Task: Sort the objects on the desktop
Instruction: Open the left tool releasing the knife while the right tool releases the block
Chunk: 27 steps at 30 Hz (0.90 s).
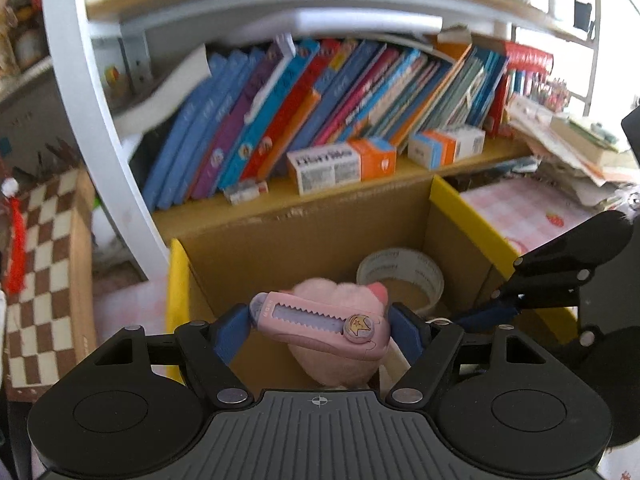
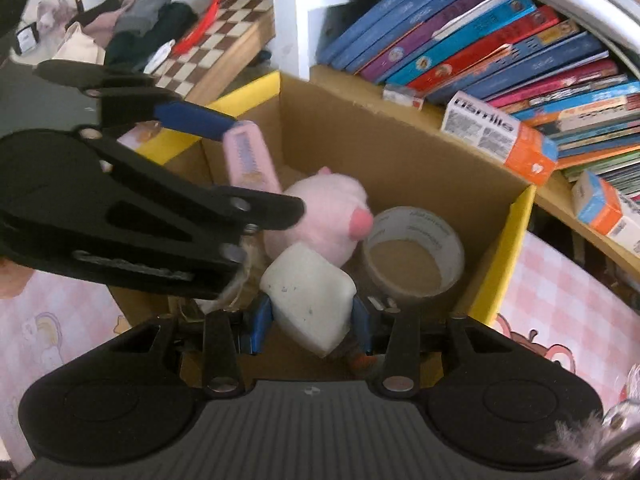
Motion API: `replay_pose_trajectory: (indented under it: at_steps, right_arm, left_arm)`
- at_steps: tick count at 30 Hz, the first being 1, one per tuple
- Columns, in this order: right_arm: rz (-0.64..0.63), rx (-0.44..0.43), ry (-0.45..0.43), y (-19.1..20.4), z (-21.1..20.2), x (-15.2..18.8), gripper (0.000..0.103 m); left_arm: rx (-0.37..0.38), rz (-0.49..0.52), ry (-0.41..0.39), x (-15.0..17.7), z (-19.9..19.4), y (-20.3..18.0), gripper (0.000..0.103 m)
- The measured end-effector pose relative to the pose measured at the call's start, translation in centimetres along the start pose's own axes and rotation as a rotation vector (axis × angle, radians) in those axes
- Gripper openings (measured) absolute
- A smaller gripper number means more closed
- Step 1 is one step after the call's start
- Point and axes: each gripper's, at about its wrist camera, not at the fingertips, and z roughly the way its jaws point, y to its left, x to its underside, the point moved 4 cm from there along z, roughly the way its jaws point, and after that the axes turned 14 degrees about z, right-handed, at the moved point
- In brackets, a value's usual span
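Left gripper [image 1: 320,322] nearest the lens: blue fingers [image 1: 230,330] clamped end to end on a pink utility knife [image 1: 320,322], held crosswise above the open cardboard box [image 1: 304,224].

Right gripper [image 2: 310,320]: fingers closed on a white block [image 2: 310,298], eraser-like, speckled, tilted, over the near part of the same box.

Largest to smallest:
- Bookshelf [image 1: 440,162] behind the box, with a leaning row of books [image 1: 304,108] and two orange-and-white cartons [image 1: 342,164] in front of them.
- Counter [image 2: 560,300] with pink checked cover, on both sides of the box.
- Cardboard box, yellow-edged flaps open, against the shelf edge.
- Chessboard [image 1: 40,272] to the left, beyond the white shelf post.
- Pink plush toy [image 2: 328,216] inside the box, directly below the knife.
- Tape roll [image 2: 414,256] lying flat on the box floor, touching the plush on its right.
- Knife: serrated slider track, star-marked button near the right finger.

From the right wrist view the left gripper sits upper left, knife angled over the box interior.
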Motion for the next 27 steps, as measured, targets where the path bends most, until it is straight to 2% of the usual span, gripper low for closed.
replay_pose_trajectory:
  at_steps: [5, 14, 21, 26, 27]
  right_arm:
    - [-0.010, -0.019, 0.027, 0.0, 0.8, -0.1, 0.040]
    - [-0.021, -0.043, 0.062, 0.1, 1.7, -0.2, 0.043]
    - [-0.015, -0.054, 0.054, 0.0, 1.5, -0.2, 0.047]
    - [0.001, -0.071, 0.011, 0.3, 0.0, -0.3, 0.055]
    - [0.005, -0.075, 0.002, 0.3, -0.3, -0.3, 0.062]
  left_arm:
    - [0.007, -0.014, 0.055, 0.5, 1.9, -0.2, 0.076]
    - [0.006, -0.007, 0.089, 0.0, 2.6, -0.2, 0.077]
    - [-0.031, 0.008, 0.100, 0.0, 2.3, -0.6, 0.079]
    - [-0.055, -0.010, 0.089, 0.1, 1.2, -0.4, 0.085]
    - [-0.058, -0.020, 0.081, 0.1, 0.9, -0.2, 0.086]
